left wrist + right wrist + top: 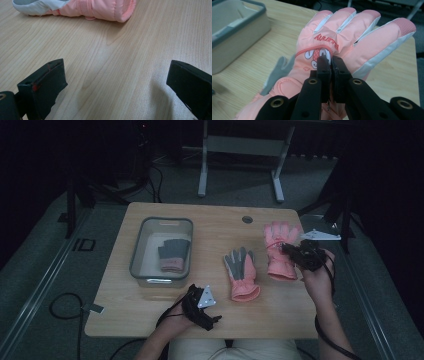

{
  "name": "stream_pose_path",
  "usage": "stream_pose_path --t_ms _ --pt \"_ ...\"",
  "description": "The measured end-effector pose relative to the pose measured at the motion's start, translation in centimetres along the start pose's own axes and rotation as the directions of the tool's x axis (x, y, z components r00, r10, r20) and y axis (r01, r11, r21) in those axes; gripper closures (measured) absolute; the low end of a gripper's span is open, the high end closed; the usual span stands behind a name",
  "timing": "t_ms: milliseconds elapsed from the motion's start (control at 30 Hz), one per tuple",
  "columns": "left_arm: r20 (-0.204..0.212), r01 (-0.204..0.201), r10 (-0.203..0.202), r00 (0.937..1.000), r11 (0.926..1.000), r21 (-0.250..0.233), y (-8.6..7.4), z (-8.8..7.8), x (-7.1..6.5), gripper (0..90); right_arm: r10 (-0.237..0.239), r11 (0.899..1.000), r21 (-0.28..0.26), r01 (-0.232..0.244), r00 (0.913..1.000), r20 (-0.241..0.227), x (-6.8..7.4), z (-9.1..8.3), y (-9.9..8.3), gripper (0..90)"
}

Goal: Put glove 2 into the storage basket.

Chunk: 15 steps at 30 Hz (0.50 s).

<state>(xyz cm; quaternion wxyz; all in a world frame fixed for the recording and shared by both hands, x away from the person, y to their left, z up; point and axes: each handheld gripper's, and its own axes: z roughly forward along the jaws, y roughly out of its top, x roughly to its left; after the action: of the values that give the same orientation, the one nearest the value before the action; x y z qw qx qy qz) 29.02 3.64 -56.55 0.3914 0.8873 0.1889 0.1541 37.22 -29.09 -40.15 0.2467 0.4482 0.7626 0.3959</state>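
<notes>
1. Grey plastic tub (161, 251), far left on the pale wooden table (210, 320); a grey-palmed glove with a pink cuff (173, 255) lies inside it.
2. Left gripper (202, 309) rests low at the near edge, jaws wide apart with bare wood between them, holding nothing.
3. Mid-table: a second pink padded glove, grey palm up (241, 272), lies flat, fingers pointing away, cuff towards the person.
4. Right of it, the pink quilted winter glove with white finger seams (342, 47) is pinched by the right gripper (329, 62), jaws clamped together on a fold of its back beside the printed cartoon patch. In the high view it sits near the table's right edge (280, 250); whether the cuff is clear of the wood cannot be told.
5. Handling, judged: light, soft, thickly padded; the smooth shell may slip, and it should droop from a single pinch.
6. Safer hold: the gathered cuff or a seam ridge, not loose shell fabric.
</notes>
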Motion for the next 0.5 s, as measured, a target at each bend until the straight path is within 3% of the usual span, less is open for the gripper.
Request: stream_pose_path --t_ms 267,500 --pt "0.002 0.001 -0.001 1.0 1.0 -0.001 0.0 0.0 0.1 1.8 -0.04 0.999 -0.015 0.039 0.9973 -0.061 3.2 0.9 1.4 86.1" --pt "0.004 0.003 -0.003 1.0 1.0 -0.004 -0.1 -0.1 0.1 1.8 -0.073 0.997 0.015 0.075 0.9915 -0.107 6.0 3.0 1.5 86.1"
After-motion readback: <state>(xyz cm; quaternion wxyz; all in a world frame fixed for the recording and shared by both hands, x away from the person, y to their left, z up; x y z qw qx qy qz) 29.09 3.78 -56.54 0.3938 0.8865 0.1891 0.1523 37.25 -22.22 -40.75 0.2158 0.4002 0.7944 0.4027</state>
